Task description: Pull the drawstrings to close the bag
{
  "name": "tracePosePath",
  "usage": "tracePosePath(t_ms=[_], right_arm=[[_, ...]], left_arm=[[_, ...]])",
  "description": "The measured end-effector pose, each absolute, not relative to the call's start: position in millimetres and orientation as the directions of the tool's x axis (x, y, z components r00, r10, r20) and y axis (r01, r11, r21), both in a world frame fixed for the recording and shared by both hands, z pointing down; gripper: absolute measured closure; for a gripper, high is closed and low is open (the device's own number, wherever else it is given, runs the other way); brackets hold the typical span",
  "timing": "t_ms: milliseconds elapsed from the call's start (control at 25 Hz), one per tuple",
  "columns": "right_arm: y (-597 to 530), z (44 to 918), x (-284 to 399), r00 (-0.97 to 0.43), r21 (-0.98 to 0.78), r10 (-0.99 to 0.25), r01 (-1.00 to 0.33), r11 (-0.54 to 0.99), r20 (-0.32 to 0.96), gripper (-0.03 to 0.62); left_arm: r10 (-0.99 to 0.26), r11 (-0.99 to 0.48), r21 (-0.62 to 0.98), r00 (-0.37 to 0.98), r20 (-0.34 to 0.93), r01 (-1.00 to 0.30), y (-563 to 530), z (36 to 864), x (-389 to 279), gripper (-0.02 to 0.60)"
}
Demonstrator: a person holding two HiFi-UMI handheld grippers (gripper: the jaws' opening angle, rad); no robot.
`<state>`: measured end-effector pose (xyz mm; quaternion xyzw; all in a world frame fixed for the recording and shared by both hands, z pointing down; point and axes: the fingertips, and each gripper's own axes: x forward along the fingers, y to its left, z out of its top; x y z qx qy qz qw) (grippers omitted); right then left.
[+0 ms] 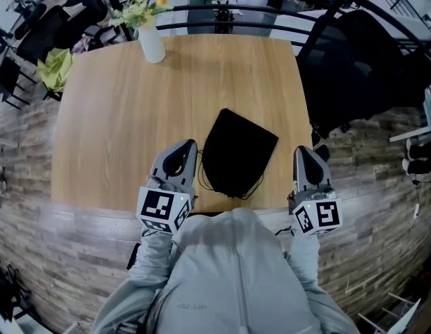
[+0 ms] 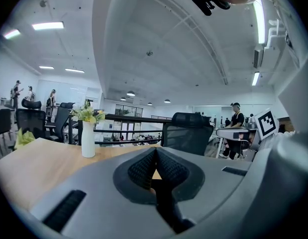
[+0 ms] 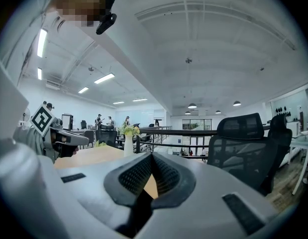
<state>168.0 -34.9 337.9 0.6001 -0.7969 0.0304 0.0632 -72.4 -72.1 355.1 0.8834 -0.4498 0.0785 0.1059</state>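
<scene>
Grey sleeves [image 1: 156, 256] filled the bottom of the head view, each arm ending in a gripper. The left gripper [image 1: 189, 146] sat just left of the bag [image 1: 237, 152], close to its near-left edge but apparently not touching it. The right gripper [image 1: 303, 153] was to the bag's right, clearly apart from it. Each gripper view showed its fingers [image 2: 141, 169] [image 3: 136, 176] pressed together with nothing between them, so both were closed and empty.

That black bag lay flat and skewed on the worktop [image 1: 118, 117], one corner pointing away from the person. Thin drawstrings [image 1: 253, 189] trailed loose from its near end, slack on the wood on both sides. A white vase [image 1: 151, 44] of flowers stood well beyond the bag.

By this look the task had not begun: no cord was gripped, none was taut, and the bag's near end showed no gathering. Left to do, I judged, was opening the fingers, taking a cord on each side of the bag and drawing them apart until the mouth cinched.
</scene>
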Motion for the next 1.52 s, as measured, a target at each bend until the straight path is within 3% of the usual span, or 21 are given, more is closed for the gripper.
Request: tracePosePath(t_ms=[1520], right_arm=[[-34.3,359.7,165.5,-0.281,-0.037,-0.941,-0.96,0.279,0.187,0.572]], left_arm=[[-0.765,-0.562,0.144,0.578,0.284,-0.815,-70.9,376.7,-81.7,0.555]])
